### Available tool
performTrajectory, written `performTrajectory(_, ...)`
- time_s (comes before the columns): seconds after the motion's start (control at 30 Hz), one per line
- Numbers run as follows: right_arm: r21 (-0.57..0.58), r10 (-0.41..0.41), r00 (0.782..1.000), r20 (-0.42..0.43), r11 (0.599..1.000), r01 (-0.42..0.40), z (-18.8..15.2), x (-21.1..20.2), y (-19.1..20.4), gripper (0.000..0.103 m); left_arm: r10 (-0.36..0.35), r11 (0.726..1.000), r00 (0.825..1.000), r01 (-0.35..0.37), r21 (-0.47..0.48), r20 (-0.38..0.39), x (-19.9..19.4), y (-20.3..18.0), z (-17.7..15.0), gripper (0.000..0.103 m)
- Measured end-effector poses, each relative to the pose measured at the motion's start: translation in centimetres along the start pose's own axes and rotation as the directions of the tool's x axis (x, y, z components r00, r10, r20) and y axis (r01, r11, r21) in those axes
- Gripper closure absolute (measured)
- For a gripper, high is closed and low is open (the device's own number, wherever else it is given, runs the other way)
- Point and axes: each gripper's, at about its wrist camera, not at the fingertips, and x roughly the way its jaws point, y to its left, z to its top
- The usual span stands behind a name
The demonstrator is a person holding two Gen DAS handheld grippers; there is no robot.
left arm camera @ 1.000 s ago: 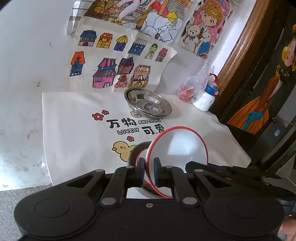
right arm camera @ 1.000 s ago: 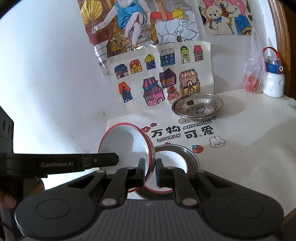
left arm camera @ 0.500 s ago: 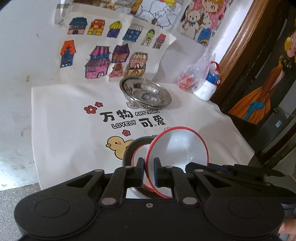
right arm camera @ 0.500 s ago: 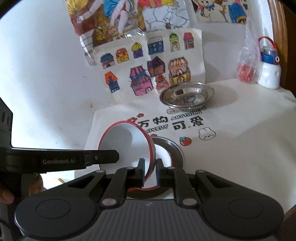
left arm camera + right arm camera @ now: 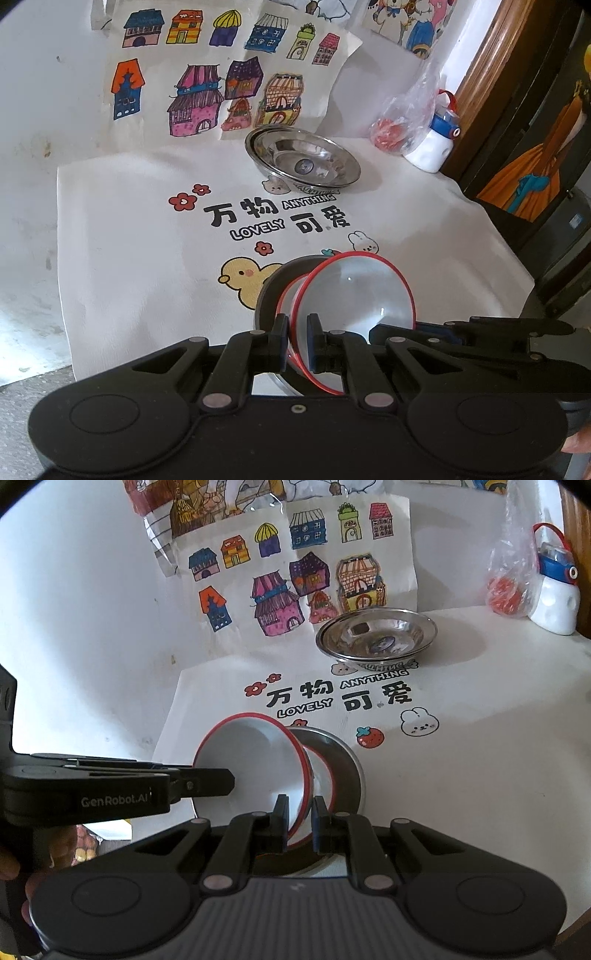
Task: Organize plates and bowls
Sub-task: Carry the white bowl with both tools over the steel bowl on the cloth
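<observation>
where "lovely" marks the cloth point(image 5: 147, 236), "genrobot.ai" gripper point(image 5: 207, 784)

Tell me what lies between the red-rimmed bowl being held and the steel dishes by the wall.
Only bare printed cloth, with its lettering and cartoon strawberry, separates red-rimmed bowl from steel dishes; both views show it.

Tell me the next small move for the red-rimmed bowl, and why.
Probably keep lowering it level into the bowl beneath. Both tools, left and right, pinch the red-rimmed bowl by opposite rims, and it hangs tilted just above a matching bowl nested in a steel plate.
</observation>
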Motion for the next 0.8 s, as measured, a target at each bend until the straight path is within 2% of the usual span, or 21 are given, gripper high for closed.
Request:
performTrajectory(0.53,-0.032,-0.003,0.998,-0.056,0.999,0.002,0.9,0.8,-0.1,0.086,0.045,0.998,0.996,-0.042,0.052,-0.071,1.1,-0.5,1.3,0.094)
performTrajectory(0.8,-0.046,-0.031,0.998,-0.062,0.999,0.029,1.3,0.7,-0.2,0.084,0.057,0.995,0.992,-0.047,0.090,-0.110,1.6,-0.8,2.0,0.094)
